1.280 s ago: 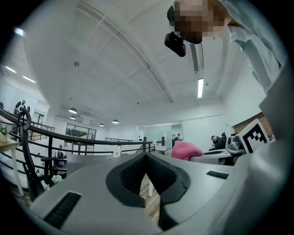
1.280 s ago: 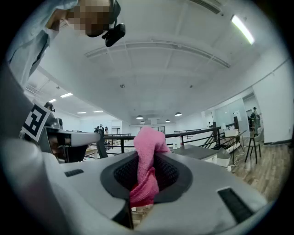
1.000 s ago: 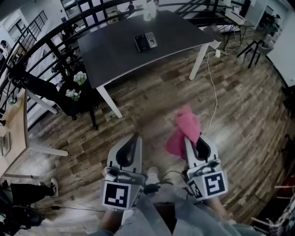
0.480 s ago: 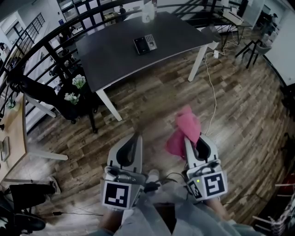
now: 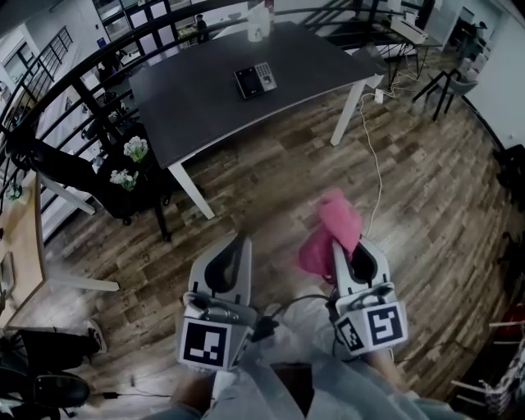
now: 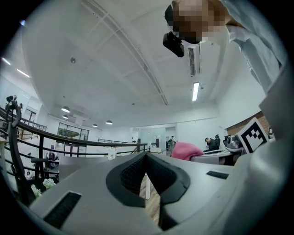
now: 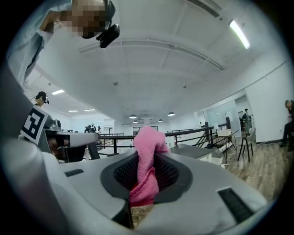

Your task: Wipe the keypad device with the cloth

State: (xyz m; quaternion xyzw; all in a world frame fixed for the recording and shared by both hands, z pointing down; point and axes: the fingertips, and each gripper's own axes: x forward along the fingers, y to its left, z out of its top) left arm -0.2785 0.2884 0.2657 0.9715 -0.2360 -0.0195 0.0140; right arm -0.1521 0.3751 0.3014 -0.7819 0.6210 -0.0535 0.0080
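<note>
Nearest to me, the left tool has its jaws pressed together with nothing between them; only a sliver of wooden floor shows through behind the tips. The right tool pinches the pink cloth, whose loose end bunches up past the jaw tips and flops towards the left tool. Both tools hang low in front of me over the floor, side by side, in the same pose as a second ago, with the cloth gripped as before.

Compared with that earlier frame, the whole room sits slightly lower and further left in the head view; nothing else has changed.

Further out, white flowers stand in a dark planter beside the railing, left of the tabletop. A white cable trails across the floor from the tabletop's right leg.

The keypad device lies flat on the dark tabletop towards its far side, well apart from both tools and the cloth. Beyond it, at the far edge, stands a white container; I cannot tell what it holds.
</note>
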